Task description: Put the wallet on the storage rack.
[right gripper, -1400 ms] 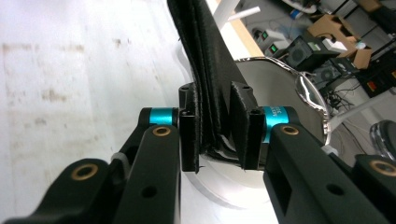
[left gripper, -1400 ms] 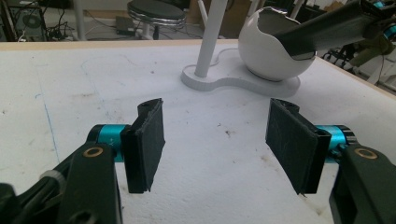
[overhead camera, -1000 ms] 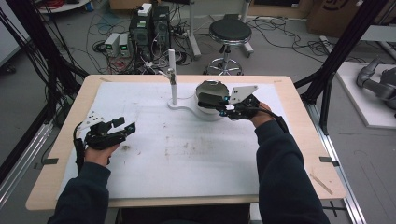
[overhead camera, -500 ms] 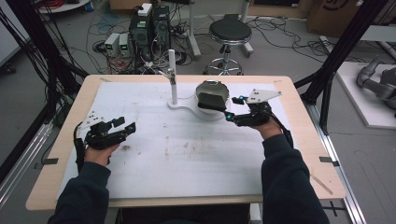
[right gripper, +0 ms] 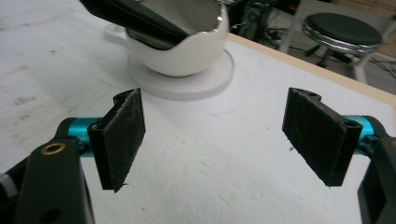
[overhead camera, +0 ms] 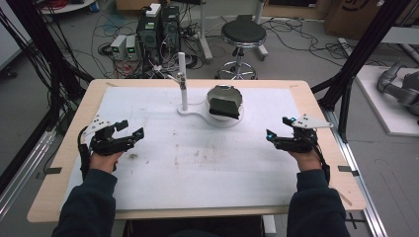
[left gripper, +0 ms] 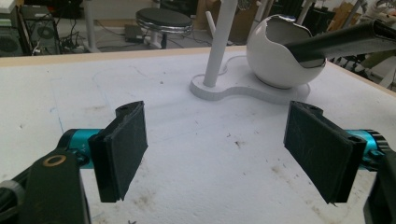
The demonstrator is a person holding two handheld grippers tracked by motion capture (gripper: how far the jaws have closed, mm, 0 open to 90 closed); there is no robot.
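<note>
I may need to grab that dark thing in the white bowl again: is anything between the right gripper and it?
Nothing visible. Bare white mat lies between the open right gripper and the bowl with the dark object in it.

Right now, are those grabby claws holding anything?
No. The left hand-held gripper and right hand-held gripper both stand open over the white table cover, with nothing between their black pads.

Bowl stand (overhead camera: 184, 81) mid-table; foreground free
</note>
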